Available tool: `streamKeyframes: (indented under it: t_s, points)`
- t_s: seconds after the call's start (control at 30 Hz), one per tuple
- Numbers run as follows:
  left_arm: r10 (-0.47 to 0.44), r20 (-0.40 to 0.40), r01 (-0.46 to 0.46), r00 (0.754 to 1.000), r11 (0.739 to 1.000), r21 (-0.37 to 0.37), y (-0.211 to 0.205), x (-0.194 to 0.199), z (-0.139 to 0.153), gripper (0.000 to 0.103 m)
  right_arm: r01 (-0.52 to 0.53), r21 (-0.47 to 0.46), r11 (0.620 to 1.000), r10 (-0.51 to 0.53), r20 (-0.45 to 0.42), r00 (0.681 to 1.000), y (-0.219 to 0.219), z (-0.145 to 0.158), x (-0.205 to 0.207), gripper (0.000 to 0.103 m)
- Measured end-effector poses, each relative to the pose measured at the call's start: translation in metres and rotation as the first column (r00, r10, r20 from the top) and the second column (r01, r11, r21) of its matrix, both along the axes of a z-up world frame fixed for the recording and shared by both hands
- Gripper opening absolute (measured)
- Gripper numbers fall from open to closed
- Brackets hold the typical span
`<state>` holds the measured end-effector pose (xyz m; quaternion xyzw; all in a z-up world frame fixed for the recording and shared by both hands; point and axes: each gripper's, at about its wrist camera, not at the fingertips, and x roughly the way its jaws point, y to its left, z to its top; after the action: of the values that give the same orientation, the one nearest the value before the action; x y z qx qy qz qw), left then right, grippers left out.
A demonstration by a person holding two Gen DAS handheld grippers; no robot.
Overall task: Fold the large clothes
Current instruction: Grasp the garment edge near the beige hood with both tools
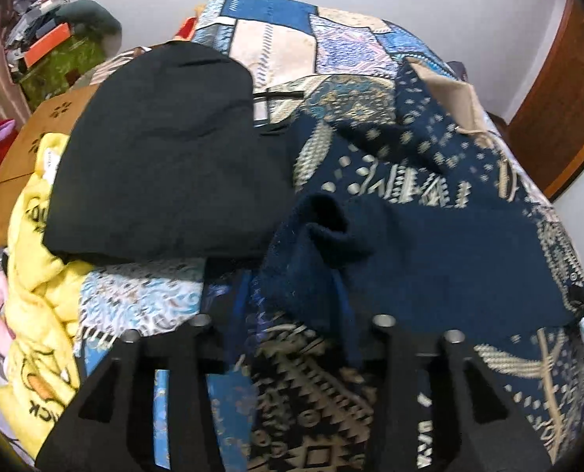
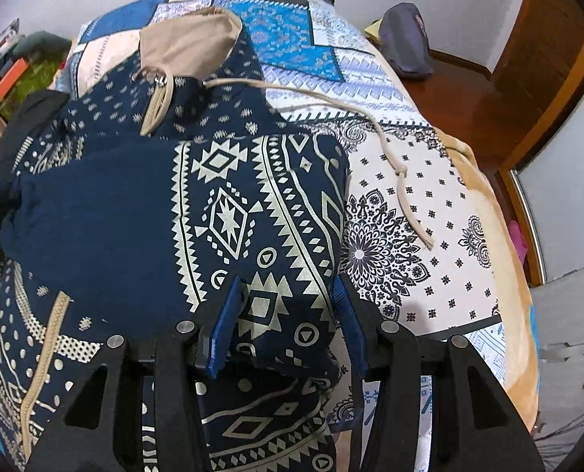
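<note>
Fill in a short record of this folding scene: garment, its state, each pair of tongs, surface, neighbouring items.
garment: navy hooded sweatshirt with cream geometric print
state: partly folded, beige-lined hood at the far end
left tongs: fabric bunched between fingers, grip unclear
right tongs: open, straddling a fold
surface: blue patchwork-print bedspread
neighbours: folded black garment; yellow printed blanket

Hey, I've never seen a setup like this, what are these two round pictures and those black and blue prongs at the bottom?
Each picture comes from a fisheye camera on a handheld gripper; a person holds one in each hand. The prongs are the gripper's own fingers. The left view shows the left gripper, with navy cloth bunched over its fingers; whether it grips is unclear. The right view shows the right gripper, its blue fingers spread either side of a navy patterned hoodie with a beige drawstring. The hoodie lies on a patchwork bedspread, beside a folded black garment.
</note>
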<state>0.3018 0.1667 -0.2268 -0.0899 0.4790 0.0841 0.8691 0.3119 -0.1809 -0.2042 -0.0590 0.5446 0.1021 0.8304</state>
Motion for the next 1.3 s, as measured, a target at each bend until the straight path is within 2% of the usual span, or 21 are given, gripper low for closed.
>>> streamKeyframes:
  t_s: [0.07,0.17,0.4,0.6,0.67,0.7,0.77,0.8,0.9,1.0,1.17,1.3]
  points:
    - [0.002,0.006,-0.002,1.0,1.0,0.018,0.004,-0.004,0.003,0.047,-0.009,-0.002,1.0,0.009,-0.001,1.0,0.001,0.004,0.001,0.045]
    - [0.007,0.031,-0.008,0.999,0.999,0.054,0.008,-0.008,0.016,0.047,-0.019,-0.016,1.0,0.019,0.041,0.999,0.003,0.019,0.002,0.045]
    - [-0.044,0.16,0.032,0.986,0.997,0.075,0.004,0.006,0.08,0.057,-0.021,0.008,1.0,0.019,0.205,0.979,0.007,0.077,0.015,0.045]
    - [-0.162,0.266,0.125,0.95,0.981,0.152,-0.032,0.03,0.134,0.07,-0.008,0.012,1.0,0.003,0.326,0.945,0.018,0.117,0.04,0.045]
    - [-0.195,0.296,0.159,0.935,0.977,0.143,-0.045,0.044,0.146,0.08,-0.015,0.029,0.999,0.004,0.35,0.937,0.023,0.127,0.048,0.045]
    - [-0.201,0.302,0.168,0.932,0.977,0.133,-0.048,0.049,0.149,0.083,-0.017,0.037,0.999,0.002,0.362,0.932,0.026,0.13,0.052,0.047]
    - [-0.207,0.319,0.186,0.925,0.978,0.095,-0.057,0.067,0.154,0.085,-0.024,0.061,0.998,-0.001,0.379,0.925,0.031,0.134,0.063,0.059]
    - [-0.212,0.316,0.193,0.925,0.977,0.09,-0.061,0.077,0.154,0.085,-0.026,0.074,0.997,-0.005,0.388,0.922,0.034,0.134,0.068,0.064]
    - [-0.223,0.286,0.204,0.932,0.974,0.096,-0.072,0.108,0.146,0.085,-0.032,0.089,0.996,-0.005,0.385,0.923,0.044,0.128,0.086,0.065]
    - [-0.235,0.23,0.227,0.944,0.972,0.063,-0.082,0.142,0.127,0.085,-0.036,0.098,0.995,0.001,0.333,0.943,0.056,0.11,0.111,0.065]
    - [-0.233,0.116,0.232,0.965,0.972,0.028,-0.091,0.196,0.08,0.085,-0.034,0.098,0.995,0.011,0.223,0.975,0.073,0.068,0.153,0.065]
    - [-0.258,0.039,0.259,0.965,0.965,-0.027,-0.096,0.226,0.047,0.085,0.008,0.11,0.994,-0.021,0.116,0.993,0.078,0.028,0.19,0.065]
